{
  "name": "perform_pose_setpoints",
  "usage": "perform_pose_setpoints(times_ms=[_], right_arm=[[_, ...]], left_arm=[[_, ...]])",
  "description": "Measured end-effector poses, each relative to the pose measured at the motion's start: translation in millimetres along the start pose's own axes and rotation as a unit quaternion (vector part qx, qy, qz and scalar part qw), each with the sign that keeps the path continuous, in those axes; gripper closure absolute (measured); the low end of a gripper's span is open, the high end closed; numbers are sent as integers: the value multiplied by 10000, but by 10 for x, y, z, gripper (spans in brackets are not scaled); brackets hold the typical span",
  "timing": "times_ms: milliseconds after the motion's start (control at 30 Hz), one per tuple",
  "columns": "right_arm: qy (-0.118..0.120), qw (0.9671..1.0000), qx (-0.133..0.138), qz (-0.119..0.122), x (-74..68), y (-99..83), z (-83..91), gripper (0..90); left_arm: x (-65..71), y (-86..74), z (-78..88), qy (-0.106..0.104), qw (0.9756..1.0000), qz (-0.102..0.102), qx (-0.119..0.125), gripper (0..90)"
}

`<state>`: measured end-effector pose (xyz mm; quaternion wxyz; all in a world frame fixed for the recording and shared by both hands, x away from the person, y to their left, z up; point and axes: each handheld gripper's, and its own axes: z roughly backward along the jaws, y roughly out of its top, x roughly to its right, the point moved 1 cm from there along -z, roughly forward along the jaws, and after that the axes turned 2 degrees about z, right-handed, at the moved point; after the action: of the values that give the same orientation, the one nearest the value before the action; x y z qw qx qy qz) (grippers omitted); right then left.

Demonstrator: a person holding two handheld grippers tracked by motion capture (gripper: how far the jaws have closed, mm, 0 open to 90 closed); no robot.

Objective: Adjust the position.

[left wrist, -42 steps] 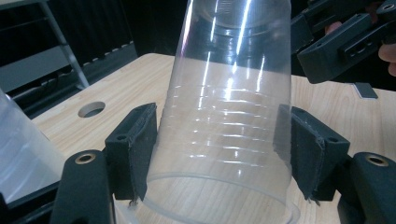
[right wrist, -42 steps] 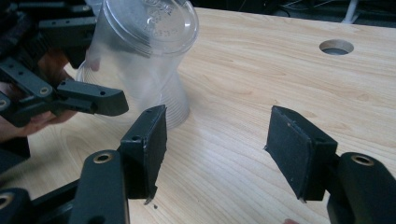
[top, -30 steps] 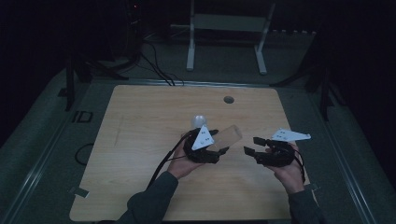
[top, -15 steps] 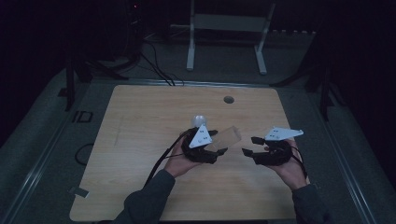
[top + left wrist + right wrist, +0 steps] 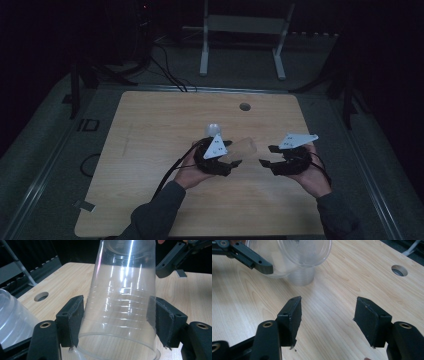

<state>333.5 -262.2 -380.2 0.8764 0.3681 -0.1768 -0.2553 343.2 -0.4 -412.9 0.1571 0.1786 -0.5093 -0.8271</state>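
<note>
A clear plastic cup (image 5: pixel 122 297) lies sideways between the pads of my left gripper (image 5: pixel 117 322), which is shut on it near the rim. In the high view this cup (image 5: pixel 243 148) points right from the left gripper (image 5: pixel 234 161), toward my right gripper (image 5: pixel 264 156). The right gripper (image 5: pixel 327 307) stands open with nothing between its jaws, a short gap from the held cup's base (image 5: pixel 304 251). A second clear cup (image 5: pixel 214 131) stands upside down on the table just behind the left hand, and this second cup (image 5: pixel 300 277) also shows beyond the held one.
The wooden table (image 5: pixel 150 130) has a round hole (image 5: pixel 244 106) near its far edge. A white metal stand (image 5: pixel 240 40) and cables (image 5: pixel 170 75) lie on the floor beyond it. A black cable (image 5: pixel 170 175) trails from the left gripper.
The right hand has shifted very slightly. The left gripper and its cup have stayed in place.
</note>
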Motion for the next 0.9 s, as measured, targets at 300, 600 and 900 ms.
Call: perform_pose_setpoints(times_ms=[300, 600, 900], right_arm=[[-65, 9990, -343, 268, 23, 56, -5, 385], [-75, 9961, -701, 540, 34, 95, -29, 385], [34, 9905, -1080, 853, 21, 133, -51, 385]], left_arm=[[-3, -31, -19, -24, 9998, -60, -162, 310], [9, -65, -49, -54, 9992, -181, -343, 310], [11, -93, -66, -55, 9985, -253, -488, 311]])
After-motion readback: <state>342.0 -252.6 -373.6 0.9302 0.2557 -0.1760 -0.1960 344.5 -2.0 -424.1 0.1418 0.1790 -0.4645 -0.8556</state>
